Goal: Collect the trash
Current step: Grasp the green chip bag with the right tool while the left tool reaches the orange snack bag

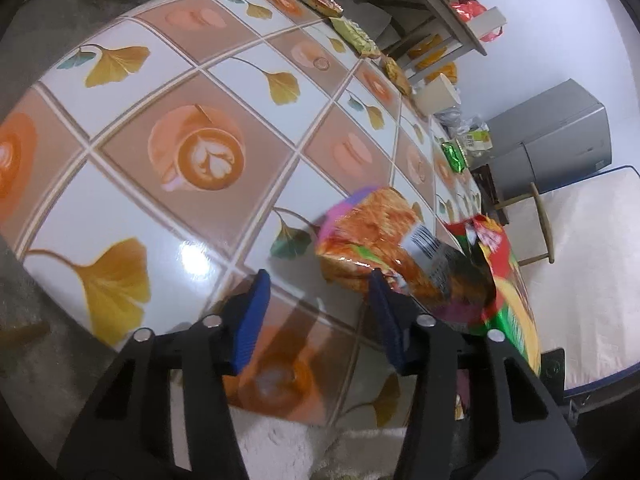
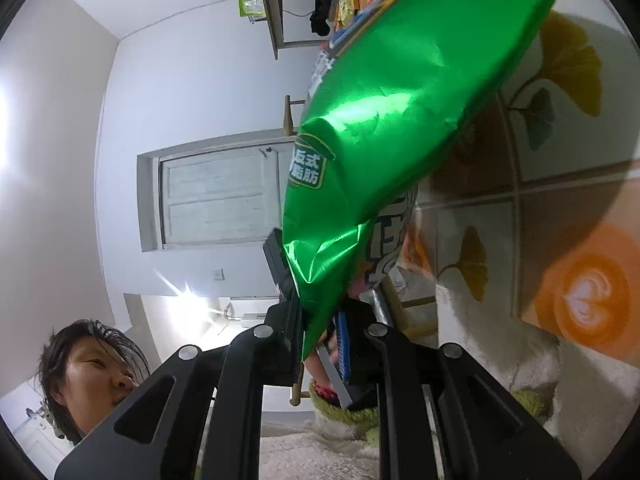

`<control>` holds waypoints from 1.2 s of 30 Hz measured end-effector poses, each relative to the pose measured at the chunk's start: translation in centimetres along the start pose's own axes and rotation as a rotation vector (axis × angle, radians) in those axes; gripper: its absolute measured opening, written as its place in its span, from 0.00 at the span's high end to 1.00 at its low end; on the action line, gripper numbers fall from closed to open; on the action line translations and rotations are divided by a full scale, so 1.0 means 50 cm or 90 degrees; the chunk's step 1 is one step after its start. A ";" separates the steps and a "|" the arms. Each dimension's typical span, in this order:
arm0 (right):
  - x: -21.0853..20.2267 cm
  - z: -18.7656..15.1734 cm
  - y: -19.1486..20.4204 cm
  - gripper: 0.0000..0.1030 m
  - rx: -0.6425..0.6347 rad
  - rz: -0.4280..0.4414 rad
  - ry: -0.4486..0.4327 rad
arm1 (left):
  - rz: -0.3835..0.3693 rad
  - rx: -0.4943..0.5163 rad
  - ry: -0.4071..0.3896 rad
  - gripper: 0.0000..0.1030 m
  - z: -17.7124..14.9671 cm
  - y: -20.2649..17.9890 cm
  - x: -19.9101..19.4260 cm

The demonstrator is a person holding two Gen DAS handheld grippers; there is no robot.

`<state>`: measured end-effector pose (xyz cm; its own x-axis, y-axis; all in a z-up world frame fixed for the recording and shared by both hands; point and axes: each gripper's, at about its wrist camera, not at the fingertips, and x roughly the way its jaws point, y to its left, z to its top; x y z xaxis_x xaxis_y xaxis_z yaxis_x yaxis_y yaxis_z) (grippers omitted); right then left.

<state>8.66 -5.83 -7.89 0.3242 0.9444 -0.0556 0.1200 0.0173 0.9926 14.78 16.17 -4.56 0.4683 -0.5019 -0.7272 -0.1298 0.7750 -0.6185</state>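
Note:
An orange snack wrapper [image 1: 372, 240] with a barcode lies on the patterned table [image 1: 168, 208], its far end at the mouth of a big green and red bag [image 1: 508, 292]. My left gripper [image 1: 318, 300] hovers just short of it. Its blue pads [image 1: 252, 320] stand apart with only table between them, and the right fingertip touches the wrapper's near edge. In the right wrist view my right gripper [image 2: 316, 320] is shut on the lower edge of the green foil bag [image 2: 400, 120], which hangs beside the table's edge [image 2: 560, 200].
Several more wrappers [image 1: 356, 34] lie along the table's far edge, with a paper cup [image 1: 436, 94] and a green foil wrapper [image 1: 454, 154]. A shelf [image 1: 452, 12], a grey cabinet [image 1: 560, 136] and a chair [image 1: 536, 224] stand beyond. A person [image 2: 92, 372] is close behind the right gripper.

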 end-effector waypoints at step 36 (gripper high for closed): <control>-0.206 0.020 0.047 0.86 -0.096 -0.149 -0.109 | -0.074 0.161 0.018 0.49 -0.069 -0.119 0.024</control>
<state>6.53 -15.82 -5.08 0.4587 0.8406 -0.2882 0.0729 0.2876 0.9550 13.11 9.64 -2.77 0.4417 -0.6012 -0.6659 0.1480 0.7810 -0.6068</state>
